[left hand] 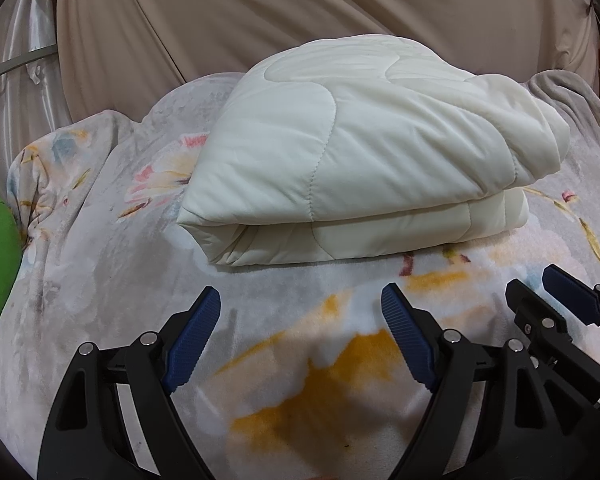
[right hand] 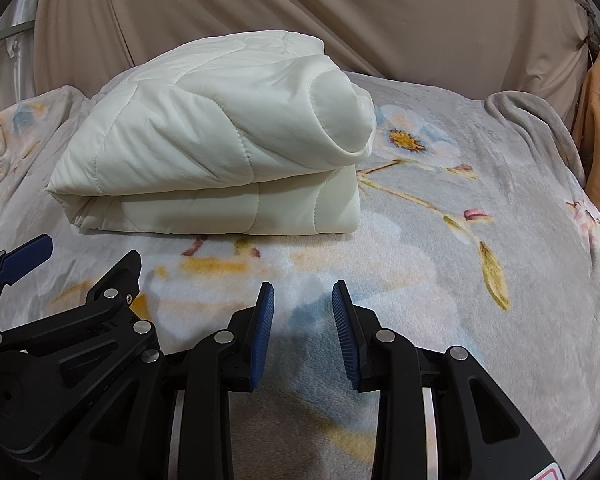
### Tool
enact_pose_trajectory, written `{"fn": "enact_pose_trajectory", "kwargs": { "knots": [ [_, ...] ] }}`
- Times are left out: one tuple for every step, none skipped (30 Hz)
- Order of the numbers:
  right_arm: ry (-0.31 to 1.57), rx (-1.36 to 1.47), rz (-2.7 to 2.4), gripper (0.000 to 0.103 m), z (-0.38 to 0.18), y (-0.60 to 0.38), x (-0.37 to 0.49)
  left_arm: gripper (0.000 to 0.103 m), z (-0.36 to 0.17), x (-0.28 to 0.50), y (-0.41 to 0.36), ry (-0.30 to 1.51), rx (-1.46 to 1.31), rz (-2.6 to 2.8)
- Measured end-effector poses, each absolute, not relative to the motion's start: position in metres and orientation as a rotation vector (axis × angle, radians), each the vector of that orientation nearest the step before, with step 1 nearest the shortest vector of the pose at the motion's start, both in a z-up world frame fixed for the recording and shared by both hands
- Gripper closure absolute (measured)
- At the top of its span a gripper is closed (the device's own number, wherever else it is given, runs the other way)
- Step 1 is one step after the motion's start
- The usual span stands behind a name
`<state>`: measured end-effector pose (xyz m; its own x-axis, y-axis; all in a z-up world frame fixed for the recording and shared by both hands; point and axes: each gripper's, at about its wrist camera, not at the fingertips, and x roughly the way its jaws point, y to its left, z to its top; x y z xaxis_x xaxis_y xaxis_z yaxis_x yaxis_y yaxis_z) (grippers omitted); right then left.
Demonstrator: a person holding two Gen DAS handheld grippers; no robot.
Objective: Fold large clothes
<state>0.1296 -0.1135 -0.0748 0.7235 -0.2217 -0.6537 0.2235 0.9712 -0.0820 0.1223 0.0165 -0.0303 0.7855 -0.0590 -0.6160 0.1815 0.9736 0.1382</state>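
Left gripper [left hand: 300,304]: fingers [left hand: 194,340] are being held wide apart, nothing between them. Right gripper [right hand: 303,300]: fingers [right hand: 262,336] are being kept narrower but still parted, nothing gripped. Both are being hovered side by side over the floral blanket [right hand: 480,280]. Just beyond, the folded cream quilt [left hand: 360,152] is lying on that blanket, untouched, in front of beige fabric [left hand: 300,8].

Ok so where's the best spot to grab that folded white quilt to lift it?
Probably the near long edge of the white quilt, where its two thick layers stack. Come in low from the front, one gripper toward each end. The left gripper is open wide enough; the right gripper looks too narrow.
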Motion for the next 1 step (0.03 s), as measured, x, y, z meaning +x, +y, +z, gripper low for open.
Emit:
{"fn": "enact_pose_trajectory", "kwargs": {
  "knots": [
    [0.72,0.003,-0.246,0.071,-0.0747,-0.1131,0.129,0.024,-0.0305,0.1215,0.0142,0.655,0.196,-0.131]
  ]
}}
